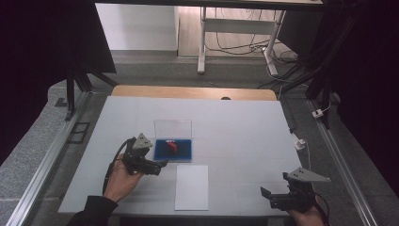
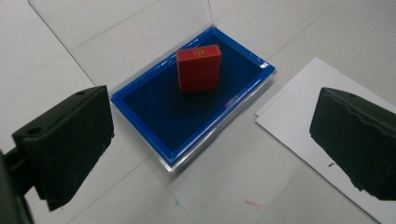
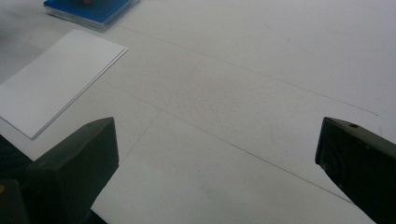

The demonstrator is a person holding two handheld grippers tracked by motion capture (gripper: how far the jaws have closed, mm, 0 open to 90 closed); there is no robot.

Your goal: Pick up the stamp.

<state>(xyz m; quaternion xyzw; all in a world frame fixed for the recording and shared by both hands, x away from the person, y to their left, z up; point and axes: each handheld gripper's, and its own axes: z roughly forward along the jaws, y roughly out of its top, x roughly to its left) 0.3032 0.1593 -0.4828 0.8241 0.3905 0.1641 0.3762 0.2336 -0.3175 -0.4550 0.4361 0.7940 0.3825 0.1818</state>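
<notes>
Right now your left tongs (image 1: 162, 164) stand wide open and empty, hovering just short of the blue ink pad (image 2: 159, 112), jaws aimed at the red stamp (image 2: 199, 68) standing upright on the pad, toward its far end by the raised clear lid (image 1: 173, 128). Your right tongs (image 1: 267, 196) are also spread wide and empty, low near the surface's (image 1: 235, 122) near right corner, well apart from everything. The white sheet of paper (image 1: 191, 186) lies just beside the pad, at the near edge. You look to be at the reach: next, ease forward, straddle the stamp squarely, then close.
</notes>
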